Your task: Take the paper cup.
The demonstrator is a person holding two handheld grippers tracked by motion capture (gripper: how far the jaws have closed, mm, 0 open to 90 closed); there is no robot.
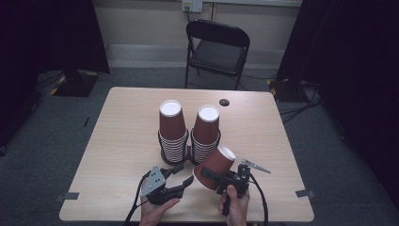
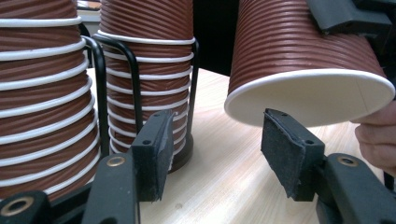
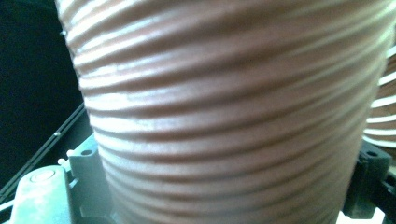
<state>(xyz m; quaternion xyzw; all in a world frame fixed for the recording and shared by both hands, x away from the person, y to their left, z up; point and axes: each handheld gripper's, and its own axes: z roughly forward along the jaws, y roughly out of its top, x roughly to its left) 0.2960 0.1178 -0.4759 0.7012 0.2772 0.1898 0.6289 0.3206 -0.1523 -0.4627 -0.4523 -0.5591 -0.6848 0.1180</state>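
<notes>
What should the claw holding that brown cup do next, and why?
Probably ease the tilted cup toward the open left claw. The right claw grips its ribbed side, with the rim hanging just above the left claw's spread pads, not touching.

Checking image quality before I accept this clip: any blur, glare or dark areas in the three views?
High view: sharp, evenly lit pale wooden table, surroundings dark. Left gripper view: crisp black jaws, brown ribbed paper cup slightly soft. Right gripper view: that cup too close, blurred, soft sheen on its ridges.
</notes>
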